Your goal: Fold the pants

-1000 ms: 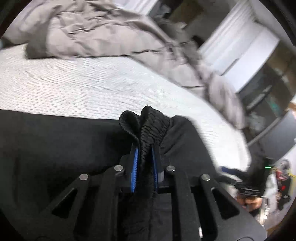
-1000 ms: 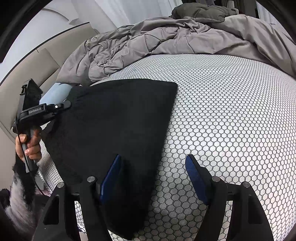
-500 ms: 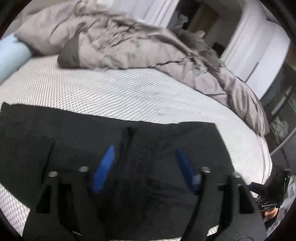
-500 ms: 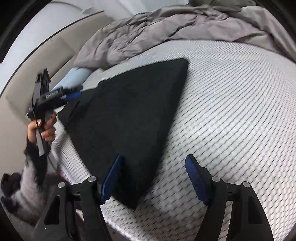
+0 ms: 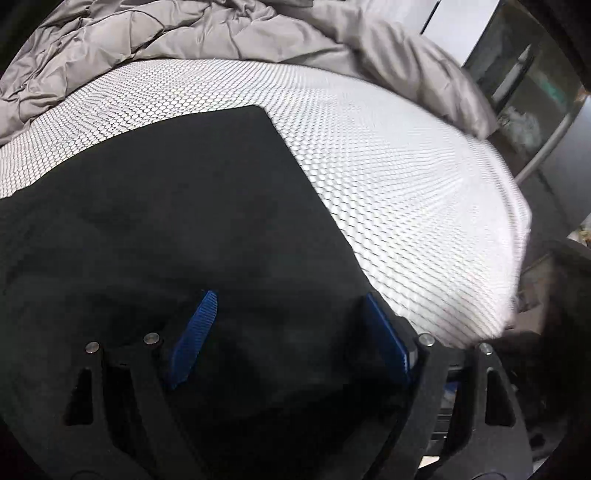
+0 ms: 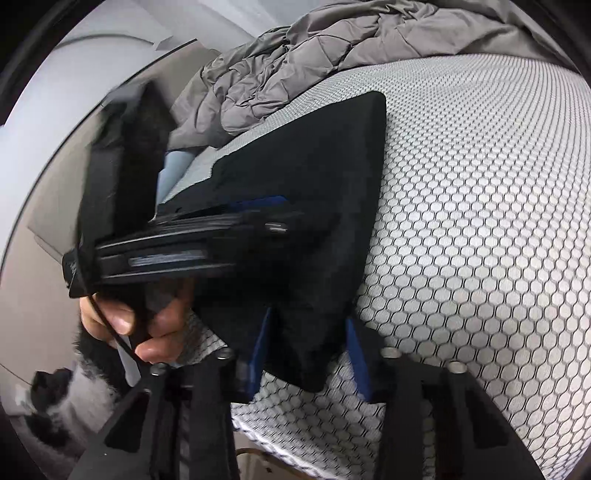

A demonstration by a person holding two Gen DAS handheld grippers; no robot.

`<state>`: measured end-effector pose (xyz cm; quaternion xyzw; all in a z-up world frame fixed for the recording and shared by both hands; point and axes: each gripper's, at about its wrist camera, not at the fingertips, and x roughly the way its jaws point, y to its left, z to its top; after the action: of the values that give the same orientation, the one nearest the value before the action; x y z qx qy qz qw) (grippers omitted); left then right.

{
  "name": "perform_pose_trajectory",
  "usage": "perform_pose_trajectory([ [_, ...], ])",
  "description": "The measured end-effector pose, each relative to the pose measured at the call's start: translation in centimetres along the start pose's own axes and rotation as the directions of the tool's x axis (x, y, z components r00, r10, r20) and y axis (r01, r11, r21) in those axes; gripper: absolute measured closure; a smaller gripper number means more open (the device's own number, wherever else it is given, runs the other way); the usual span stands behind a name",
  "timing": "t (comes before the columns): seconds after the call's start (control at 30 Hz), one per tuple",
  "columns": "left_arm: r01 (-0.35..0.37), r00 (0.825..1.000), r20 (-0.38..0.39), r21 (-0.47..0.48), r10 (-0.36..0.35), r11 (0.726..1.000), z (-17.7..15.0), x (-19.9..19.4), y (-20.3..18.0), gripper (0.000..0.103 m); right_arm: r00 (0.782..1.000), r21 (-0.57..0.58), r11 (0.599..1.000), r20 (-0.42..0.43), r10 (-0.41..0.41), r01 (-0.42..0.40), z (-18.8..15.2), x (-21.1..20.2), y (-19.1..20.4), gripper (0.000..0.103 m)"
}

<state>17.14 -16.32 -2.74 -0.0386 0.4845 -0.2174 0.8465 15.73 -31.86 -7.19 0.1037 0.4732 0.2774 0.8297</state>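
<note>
White honeycomb-patterned bedding on the bed [image 6: 480, 221] carries everything we are working with, and a rumpled grey duvet [image 5: 166, 33] is pushed up at its far side.

Nearest us, the right gripper [image 6: 308, 345] has the closest corner of the black pants [image 6: 314, 177] between its blue pads. Its jaws are closing on that corner, and the cloth bunches up between them. We cannot tell if the pads are pressing it yet. From those jaws the folded pants run away and up, a long dark panel whose straight edge ends in a far corner well beyond the jaws. Its long axis points away from us toward the duvet.

Just left of the right jaws, a hand [image 6: 136, 317] holds the left gripper [image 5: 291, 332]. It hovers over the same panel with nothing between its jaws, which are opening wide. Black cloth lies flat under them and ahead of them.

We judge that the next fold turns on this: both jaws sit at the near end, so the near edge must travel forward along the long axis to the far corner.
</note>
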Motion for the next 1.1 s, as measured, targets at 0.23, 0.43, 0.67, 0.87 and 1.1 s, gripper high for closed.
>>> perform_pose_trajectory([
  [0.23, -0.026, 1.0, 0.007, -0.026, 0.027, 0.999, 1.6, 1.4, 0.4, 0.028, 1.0, -0.006, 1.0, -0.004, -0.001, 0.001, -2.1, -0.3, -0.1, 0.097],
  [0.43, 0.011, 0.999, 0.035, -0.067, -0.009, 0.998, 0.6, -1.8, 2.2, 0.028, 0.996, -0.009, 0.997, -0.032, 0.079, -0.079, -2.9, -2.5, -0.7, 0.094],
  [0.67, -0.023, 0.988, 0.156, 0.157, -0.002, 0.987, -6.0, -6.0, -2.3, 0.02, 0.983, 0.088, 0.988, 0.139, 0.117, -0.13, -1.3, -6.2, -3.2, 0.056],
  [0.87, -0.231, 0.967, 0.196, 0.391, 0.164, 0.891, -10.7, -3.4, -6.2, 0.018, 0.996, 0.105, 0.991, 0.013, 0.084, -0.085, 0.2, -1.2, -2.3, 0.055],
  [1.1, -0.17, 0.982, 0.141, 0.336, 0.129, 0.926, -11.2, -3.2, -4.8, 0.017, 0.998, 0.024, 0.999, -0.056, 0.036, -0.034, 5.8, 5.0, -2.2, 0.057],
])
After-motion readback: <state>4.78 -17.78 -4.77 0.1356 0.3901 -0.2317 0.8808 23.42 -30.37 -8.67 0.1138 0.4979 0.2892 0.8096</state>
